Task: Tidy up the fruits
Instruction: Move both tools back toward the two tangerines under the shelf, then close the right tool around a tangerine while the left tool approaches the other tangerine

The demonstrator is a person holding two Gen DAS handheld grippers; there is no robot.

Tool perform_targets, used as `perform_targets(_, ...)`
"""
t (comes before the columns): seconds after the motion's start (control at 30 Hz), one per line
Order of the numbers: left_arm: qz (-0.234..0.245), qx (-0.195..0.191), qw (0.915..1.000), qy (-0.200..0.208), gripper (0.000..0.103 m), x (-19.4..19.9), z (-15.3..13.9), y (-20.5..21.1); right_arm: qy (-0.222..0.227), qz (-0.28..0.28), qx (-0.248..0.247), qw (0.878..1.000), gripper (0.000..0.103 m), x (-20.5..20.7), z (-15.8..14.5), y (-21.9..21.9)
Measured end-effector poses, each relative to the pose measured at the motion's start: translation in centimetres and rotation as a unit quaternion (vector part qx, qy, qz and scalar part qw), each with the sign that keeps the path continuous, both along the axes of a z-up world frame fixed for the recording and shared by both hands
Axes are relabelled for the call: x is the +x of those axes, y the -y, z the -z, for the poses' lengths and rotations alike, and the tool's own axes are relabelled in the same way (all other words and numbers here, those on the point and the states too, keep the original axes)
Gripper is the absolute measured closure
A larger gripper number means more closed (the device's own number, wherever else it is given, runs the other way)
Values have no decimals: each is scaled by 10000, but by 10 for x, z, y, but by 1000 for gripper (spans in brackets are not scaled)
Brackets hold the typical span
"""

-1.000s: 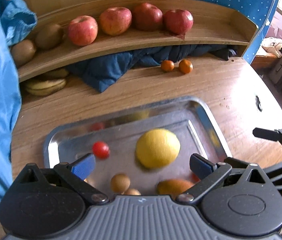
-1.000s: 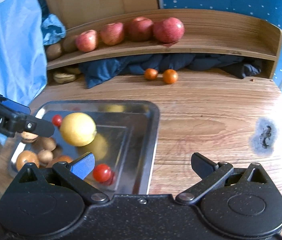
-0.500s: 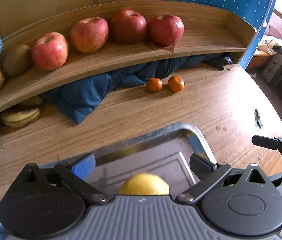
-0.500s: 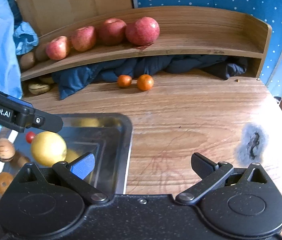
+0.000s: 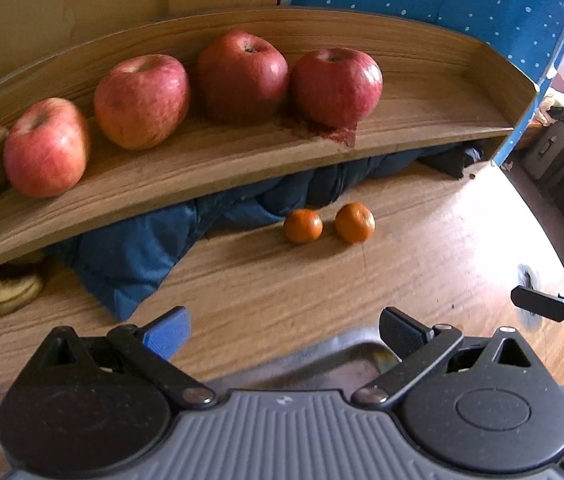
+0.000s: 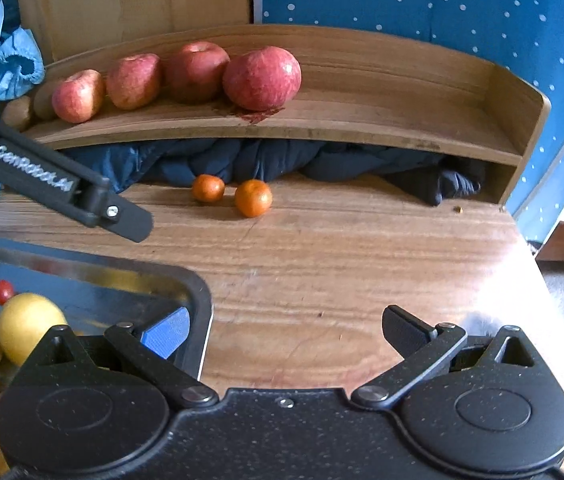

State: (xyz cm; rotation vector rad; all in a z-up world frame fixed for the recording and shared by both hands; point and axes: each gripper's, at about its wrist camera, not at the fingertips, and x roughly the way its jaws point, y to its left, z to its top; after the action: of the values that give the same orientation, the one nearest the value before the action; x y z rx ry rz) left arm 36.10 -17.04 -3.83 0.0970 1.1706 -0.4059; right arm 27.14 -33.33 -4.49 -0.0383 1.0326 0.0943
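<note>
Advancing past the tray (image 5: 322,354) toward the tangerines (image 5: 303,226), both grippers' fingers (image 5: 168,330) stay spread.

We have carried the left gripper (image 5: 284,330) forward off the tray (image 5: 346,350), so only its far rim shows now and the lemon (image 6: 28,326) has dropped from that view. The right gripper (image 6: 284,330) has swung towards the worktop's (image 6: 342,260) right edge, leaving the tray at its lower left.
</note>
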Motion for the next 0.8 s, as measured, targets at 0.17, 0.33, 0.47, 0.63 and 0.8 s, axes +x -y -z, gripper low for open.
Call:
perform_targets(0.17,-10,7,10000,4,1,14,7,9,42,-79,-82,9999,1,17,5,0)
perform_targets(0.33,-22,-30,10000,-11,1,23,11,14,29,-113,-109,9999,1,32,10,0)
perform_targets(0.47,-112,-87,9999,-54,1,30,17,13,-6,-173,-149,9997,1,42,15,-2)
perform_targets(0.63,-243,-187,9995,-119,1,39,24,12,-18,-312,-204,9993,1,52,19,-6)
perform_targets(0.8,-305,-217,9991,-175,1,46,31,13,-37,-462,-197,9987,3,60,21,-11)
